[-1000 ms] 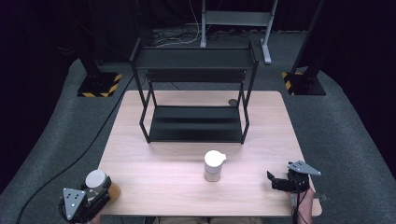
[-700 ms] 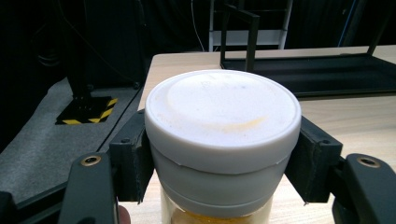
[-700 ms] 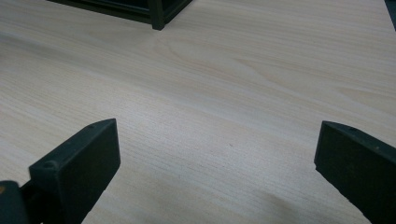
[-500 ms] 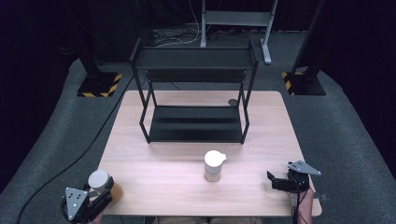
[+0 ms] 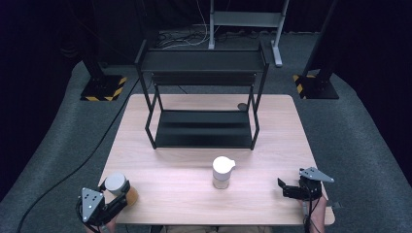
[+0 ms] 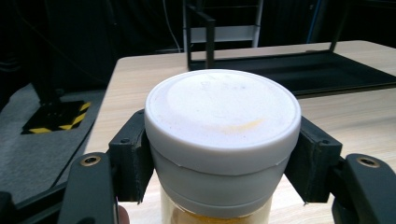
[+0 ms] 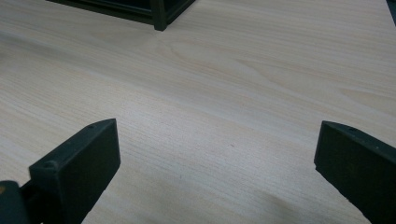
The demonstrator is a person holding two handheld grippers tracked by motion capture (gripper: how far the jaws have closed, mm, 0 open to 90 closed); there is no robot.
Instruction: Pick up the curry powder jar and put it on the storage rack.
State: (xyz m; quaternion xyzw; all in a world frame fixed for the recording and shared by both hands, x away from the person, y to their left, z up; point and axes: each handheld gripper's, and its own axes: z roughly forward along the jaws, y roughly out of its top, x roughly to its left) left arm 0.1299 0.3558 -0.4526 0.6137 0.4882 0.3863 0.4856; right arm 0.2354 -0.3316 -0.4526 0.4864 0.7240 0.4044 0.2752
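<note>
Dark floor and black stands surround a pale wooden table [image 5: 170, 184], on which a black two-tier metal rack [image 5: 201, 104] stands toward the far side. At the near left corner of the table, the left gripper [image 5: 119, 194] clamps a jar [image 5: 116, 183] with a white screw lid; in the left gripper view the jar [image 6: 222, 140] sits upright between the two black jaws, whose pads press on the lid's lower collar from either side. The lid is round, flat-topped and matt white, with a faint yellowish smear near its front edge. Below the lid the jar wall is clear, and a yellow-orange, powdery-looking content shows through it; how full the jar is cannot be told. Whether its base touches the table or hangs just above it cannot be told either. Near the middle of the table's front half stands a second container [image 5: 222, 172], whitish, with a white lid bearing a small spout-like lip; its contents cannot be made out. The right gripper [image 5: 284, 187] lies low at the near right corner, well apart from both containers, its jaws spread wide over bare wood with nothing between them.
</note>
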